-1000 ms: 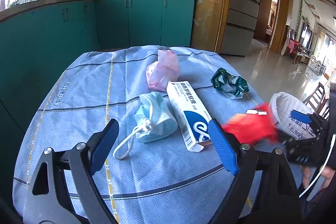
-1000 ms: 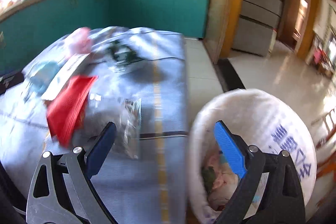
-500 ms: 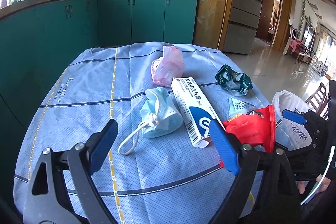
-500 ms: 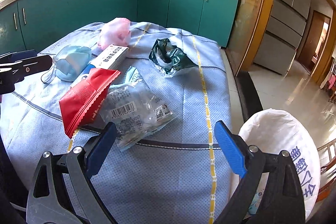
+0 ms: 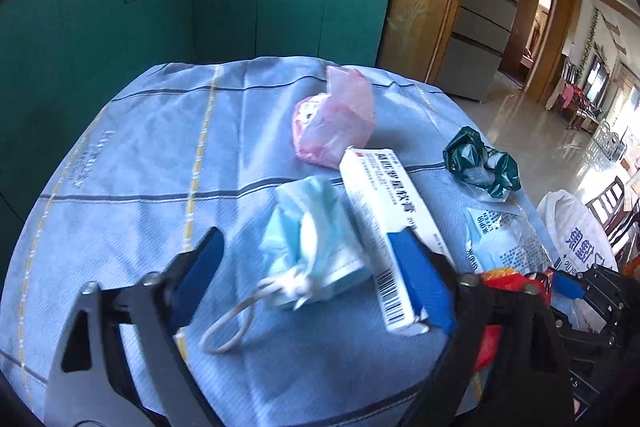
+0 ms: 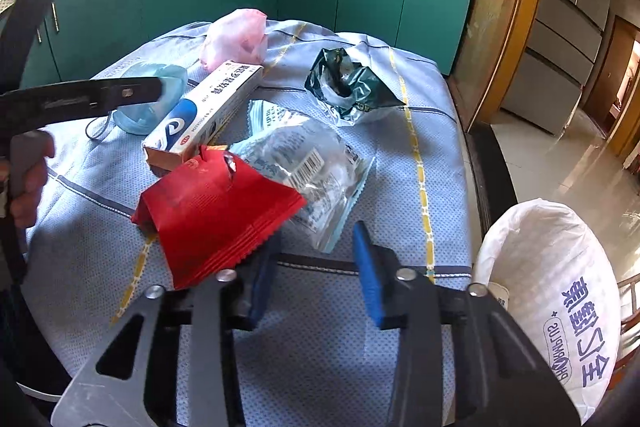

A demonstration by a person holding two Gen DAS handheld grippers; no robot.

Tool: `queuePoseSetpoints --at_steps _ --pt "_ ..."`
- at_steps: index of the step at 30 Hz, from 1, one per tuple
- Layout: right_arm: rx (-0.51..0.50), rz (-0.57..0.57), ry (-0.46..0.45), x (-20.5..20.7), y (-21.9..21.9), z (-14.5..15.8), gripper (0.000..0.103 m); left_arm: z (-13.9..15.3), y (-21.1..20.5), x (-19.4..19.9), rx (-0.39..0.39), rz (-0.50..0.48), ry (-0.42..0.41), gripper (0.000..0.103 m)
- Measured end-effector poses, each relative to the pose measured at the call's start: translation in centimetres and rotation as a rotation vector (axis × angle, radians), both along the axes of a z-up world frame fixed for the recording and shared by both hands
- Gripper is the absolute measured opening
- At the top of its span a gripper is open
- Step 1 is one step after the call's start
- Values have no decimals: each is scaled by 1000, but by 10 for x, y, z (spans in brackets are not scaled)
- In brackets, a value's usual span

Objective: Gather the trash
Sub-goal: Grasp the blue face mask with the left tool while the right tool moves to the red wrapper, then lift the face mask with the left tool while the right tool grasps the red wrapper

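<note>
On the blue cloth-covered table (image 5: 132, 155) lie a blue face mask (image 5: 308, 247), a white and blue toothpaste box (image 5: 384, 223), a pink bag (image 5: 336, 123), a green crumpled wrapper (image 5: 480, 167), a clear plastic packet (image 6: 304, 167) and a red wrapper (image 6: 216, 211). My left gripper (image 5: 316, 267) is open, its fingers on either side of the mask and box end. My right gripper (image 6: 316, 267) is partly open just in front of the red wrapper's edge, its left pad under that edge. The white trash sack (image 6: 552, 291) stands right of the table.
Teal kitchen cabinets (image 5: 224, 7) run behind the table, with pots on the counter. A fridge (image 6: 568, 15) and tiled floor lie to the right. The table's right edge (image 6: 472, 163) drops toward the sack. The left gripper shows in the right wrist view (image 6: 80, 99).
My left gripper has moved forward over the mask and box. My right gripper has narrowed its jaws and come up to the red wrapper, which has shifted.
</note>
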State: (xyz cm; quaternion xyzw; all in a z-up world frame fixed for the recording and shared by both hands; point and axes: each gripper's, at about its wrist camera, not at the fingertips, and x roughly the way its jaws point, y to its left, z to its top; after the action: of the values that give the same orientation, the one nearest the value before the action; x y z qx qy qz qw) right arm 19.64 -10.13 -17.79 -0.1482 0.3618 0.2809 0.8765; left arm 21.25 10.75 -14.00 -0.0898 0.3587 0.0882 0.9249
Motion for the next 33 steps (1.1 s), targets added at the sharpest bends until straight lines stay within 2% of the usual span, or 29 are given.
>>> queuePoseSetpoints --at_steps 1,4,7,10,16,22,27,33 --pt "-1 3 -3 -1 1 0 31 -1 -2 2 6 -12 12 57" --pt "-6 17 -14 -4 3 0 28 0 -5 -3 12 -34 4 39" --pt "-7 22 -20 -6 4 1 28 3 -5 -13 10 -52 -17 26" --pt "1 26 -29 -8 3 3 28 7 -5 -22 19 -44 -23 22" --pt "31 29 -53 -14 -4 11 29 17 -2 -47 13 -25 -55 20" --pt "88 91 -91 -28 -6 23 30 29 0 -70 36 -17 -79 20" --pt "113 148 -115 -38 -1 30 39 32 1 -86 60 -24 -76 20" --pt "123 172 -125 -43 0 33 55 26 6 -97 70 -15 -51 20"
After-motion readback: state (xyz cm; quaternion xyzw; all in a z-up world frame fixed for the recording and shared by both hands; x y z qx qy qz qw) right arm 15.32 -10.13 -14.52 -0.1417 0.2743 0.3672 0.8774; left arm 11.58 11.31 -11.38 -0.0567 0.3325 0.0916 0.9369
